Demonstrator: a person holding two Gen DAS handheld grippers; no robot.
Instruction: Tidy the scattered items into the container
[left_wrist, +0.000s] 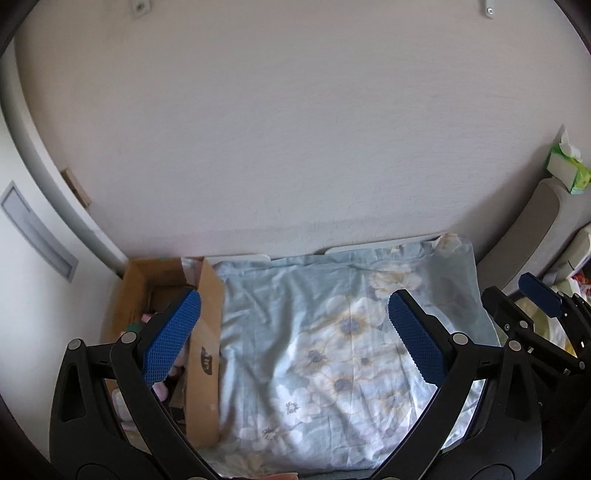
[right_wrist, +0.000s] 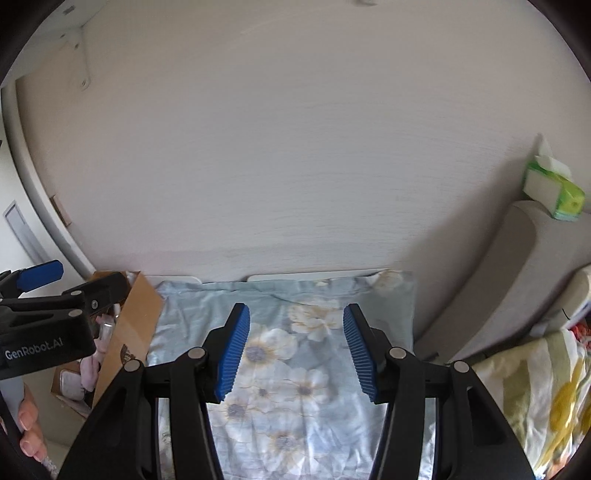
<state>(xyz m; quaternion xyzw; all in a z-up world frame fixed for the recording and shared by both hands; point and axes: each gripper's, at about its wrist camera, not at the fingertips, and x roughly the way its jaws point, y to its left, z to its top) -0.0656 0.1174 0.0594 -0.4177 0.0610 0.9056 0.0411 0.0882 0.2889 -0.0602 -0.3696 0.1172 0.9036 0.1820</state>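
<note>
A brown cardboard box (left_wrist: 207, 332) stands open at the left against the wall, with a pink soft item (left_wrist: 160, 389) and other small things inside. In the left wrist view my left gripper (left_wrist: 295, 332) hovers open and empty over the box's right wall and a blue floral pillow (left_wrist: 332, 350). Its left pad (left_wrist: 173, 336) hangs above the box. My right gripper (right_wrist: 297, 350) is open above the pillow (right_wrist: 288, 387) with nothing between its pads. From the right wrist view the box (right_wrist: 136, 321) holds the pink item (right_wrist: 88, 369) and a clear packet (right_wrist: 70, 384).
A pale wall (left_wrist: 295, 147) rises right behind the box and pillow. A green tissue pack (right_wrist: 554, 192) sits on a grey padded ledge (right_wrist: 517, 277) at the right. A yellow-flowered blanket (right_wrist: 535, 398) lies lower right. A hand (right_wrist: 29, 424) grips the left tool.
</note>
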